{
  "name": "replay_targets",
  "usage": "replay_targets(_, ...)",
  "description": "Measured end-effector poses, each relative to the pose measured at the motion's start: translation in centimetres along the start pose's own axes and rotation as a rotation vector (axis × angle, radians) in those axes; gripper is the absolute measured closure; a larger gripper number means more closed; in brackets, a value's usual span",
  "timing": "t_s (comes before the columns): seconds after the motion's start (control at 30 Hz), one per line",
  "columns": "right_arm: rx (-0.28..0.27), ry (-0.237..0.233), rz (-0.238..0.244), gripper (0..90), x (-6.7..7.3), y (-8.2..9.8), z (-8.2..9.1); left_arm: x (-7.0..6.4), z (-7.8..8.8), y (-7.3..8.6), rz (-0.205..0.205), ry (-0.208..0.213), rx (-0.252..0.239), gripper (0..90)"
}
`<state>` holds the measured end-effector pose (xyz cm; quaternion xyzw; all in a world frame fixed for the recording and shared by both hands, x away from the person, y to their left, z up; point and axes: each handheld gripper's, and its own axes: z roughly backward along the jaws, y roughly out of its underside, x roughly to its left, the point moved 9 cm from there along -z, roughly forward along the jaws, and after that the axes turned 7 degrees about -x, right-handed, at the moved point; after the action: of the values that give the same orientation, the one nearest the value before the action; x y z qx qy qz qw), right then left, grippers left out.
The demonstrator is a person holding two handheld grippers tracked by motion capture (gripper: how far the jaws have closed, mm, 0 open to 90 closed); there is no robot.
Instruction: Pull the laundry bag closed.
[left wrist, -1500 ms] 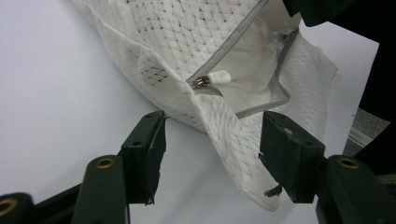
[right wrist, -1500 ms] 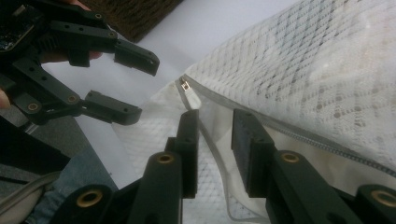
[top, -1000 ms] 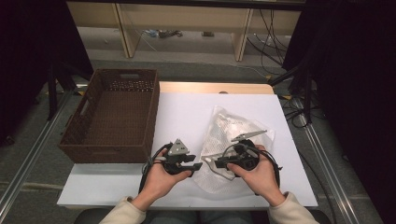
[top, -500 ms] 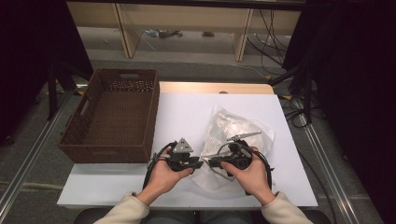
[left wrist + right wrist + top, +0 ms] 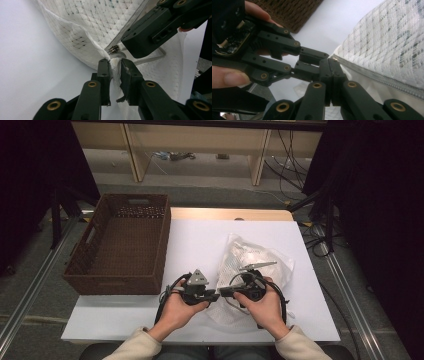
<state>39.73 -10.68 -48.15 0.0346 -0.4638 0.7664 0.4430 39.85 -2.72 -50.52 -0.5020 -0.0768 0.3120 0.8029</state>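
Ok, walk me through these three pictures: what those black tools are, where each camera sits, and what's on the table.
A person sits at a white table and holds a hand-held two-jaw gripper in each hand. The high view looks down from above. The other two cameras ride on the grippers and look along their black jaws.

On the table lies a white mesh laundry bag with a zipper; a brown wicker basket stands to the left.

The left gripper pinches the bag's fabric beside the zipper's end. The right gripper has just closed at the zipper's end, seemingly on the metal pull, probably to work the zipper.
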Motion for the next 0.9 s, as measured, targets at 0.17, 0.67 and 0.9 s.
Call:
replay_targets(0.17,-0.005,0.014,0.018,90.0,-0.1,-0.1,0.1,0.3,-0.3,-0.2,0.005,-0.005,-0.002,72.3)
replay_targets(0.67,-0.010,0.072,-0.064,71.7,-1.7,0.9,0.4,0.2,0.0,-0.2,0.037,-0.010,0.003,84.5)
replay_targets(0.9,-0.044,0.011,-0.106,73.7,-1.9,0.7,-0.3,0.3,0.0,-0.3,0.038,-0.007,-0.003,84.9)
